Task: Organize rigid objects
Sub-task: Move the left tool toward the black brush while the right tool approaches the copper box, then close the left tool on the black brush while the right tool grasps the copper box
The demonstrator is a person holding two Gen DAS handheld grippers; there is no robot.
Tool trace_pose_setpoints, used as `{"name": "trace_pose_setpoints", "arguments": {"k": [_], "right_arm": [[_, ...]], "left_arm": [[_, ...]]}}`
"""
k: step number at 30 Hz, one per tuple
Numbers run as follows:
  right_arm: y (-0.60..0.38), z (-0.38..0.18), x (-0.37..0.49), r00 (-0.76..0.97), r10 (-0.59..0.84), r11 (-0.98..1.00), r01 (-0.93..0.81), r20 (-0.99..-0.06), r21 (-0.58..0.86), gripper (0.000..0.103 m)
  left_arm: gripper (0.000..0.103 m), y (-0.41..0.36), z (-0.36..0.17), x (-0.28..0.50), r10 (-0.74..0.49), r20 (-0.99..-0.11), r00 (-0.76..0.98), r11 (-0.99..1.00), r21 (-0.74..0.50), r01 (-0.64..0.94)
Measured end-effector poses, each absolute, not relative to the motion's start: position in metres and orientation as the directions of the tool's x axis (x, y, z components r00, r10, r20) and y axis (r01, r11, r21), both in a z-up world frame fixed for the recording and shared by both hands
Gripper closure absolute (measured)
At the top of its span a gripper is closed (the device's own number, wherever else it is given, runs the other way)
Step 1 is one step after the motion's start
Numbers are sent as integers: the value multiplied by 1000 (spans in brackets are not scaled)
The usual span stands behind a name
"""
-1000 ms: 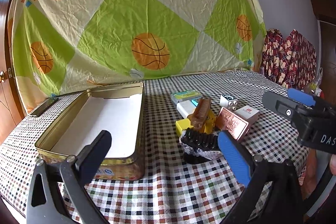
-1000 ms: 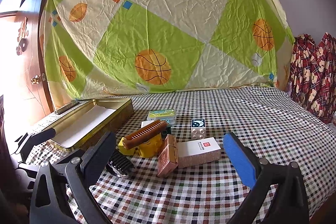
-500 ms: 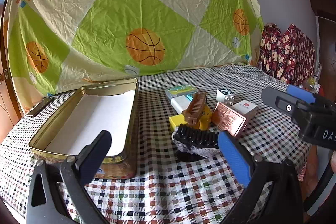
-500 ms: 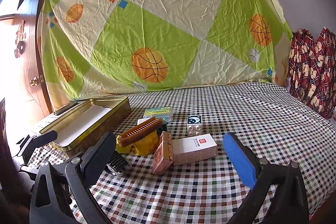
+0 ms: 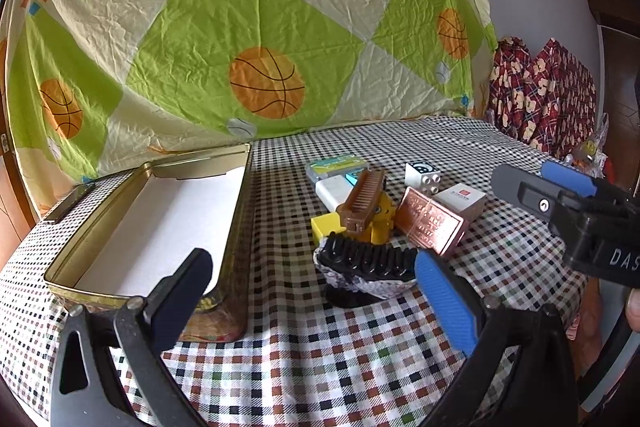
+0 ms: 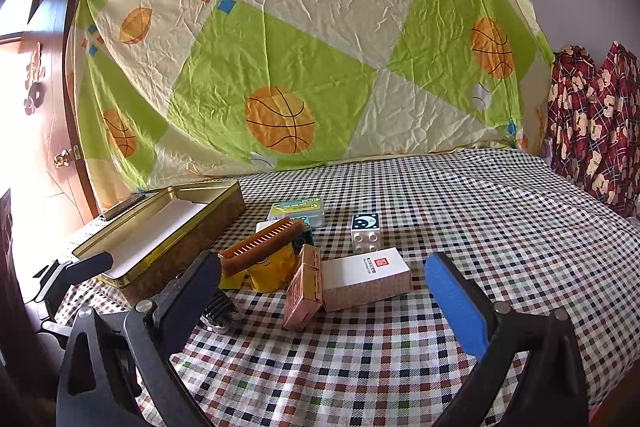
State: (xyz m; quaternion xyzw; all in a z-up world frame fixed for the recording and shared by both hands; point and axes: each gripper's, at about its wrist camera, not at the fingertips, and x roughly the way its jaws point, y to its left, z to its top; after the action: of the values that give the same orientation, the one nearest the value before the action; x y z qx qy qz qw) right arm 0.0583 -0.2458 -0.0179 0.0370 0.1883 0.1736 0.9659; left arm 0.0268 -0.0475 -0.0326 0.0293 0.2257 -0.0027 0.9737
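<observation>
An open gold tin (image 5: 240, 211) with a white floor stands at the left of the checked table. Right of it lies a pile: a black brush (image 5: 368, 263), a brown comb (image 5: 362, 195) on a yellow toy (image 5: 380, 219), a copper box (image 5: 430, 223), a white box (image 5: 460, 199), a white block (image 5: 422, 175) and a green case (image 5: 336, 165). My left gripper (image 5: 310, 267) is open just short of the brush, holding nothing. My right gripper (image 6: 322, 267) is open before the copper box (image 6: 304, 287) and white box (image 6: 364, 279), also holding nothing.
A dark flat device (image 5: 66, 203) lies beyond the tin's far left corner. A basketball-print sheet (image 5: 264, 27) hangs behind the table. Red patterned fabric (image 5: 548, 95) is at the right and a wooden door (image 6: 52, 147) at the left. The table's near edge lies under both grippers.
Both grippers have drifted slightly, so the views shift a little. Both stay open. Nothing on the table has moved.
</observation>
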Motion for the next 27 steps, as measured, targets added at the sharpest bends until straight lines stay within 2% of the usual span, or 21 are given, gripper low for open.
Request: {"name": "trace_pose_setpoints", "arguments": {"k": [10, 18, 19, 21, 22, 27], "right_arm": [[-254, -28, 67, 873, 313, 949, -277, -373, 147, 0], [-261, -32, 74, 873, 302, 953, -261, -384, 156, 0], [-261, -33, 75, 871, 301, 953, -261, -387, 154, 0], [-259, -35, 76, 868, 305, 952, -270, -391, 144, 0], [-258, -35, 76, 868, 306, 952, -274, -392, 136, 0], [-245, -38, 82, 857, 299, 952, -299, -419, 67, 1]], "left_arm": [[0, -61, -40, 46, -50, -516, 855, 995, 51, 89], [1, -77, -54, 69, -76, -625, 777, 986, 69, 152], [3, -78, -54, 70, -77, -629, 773, 986, 66, 153], [18, -75, -55, 72, -110, -637, 763, 985, 36, 172], [31, -74, -58, 74, -116, -646, 754, 985, 26, 173], [32, -62, -55, 69, -176, -614, 770, 982, -60, 177]]}}
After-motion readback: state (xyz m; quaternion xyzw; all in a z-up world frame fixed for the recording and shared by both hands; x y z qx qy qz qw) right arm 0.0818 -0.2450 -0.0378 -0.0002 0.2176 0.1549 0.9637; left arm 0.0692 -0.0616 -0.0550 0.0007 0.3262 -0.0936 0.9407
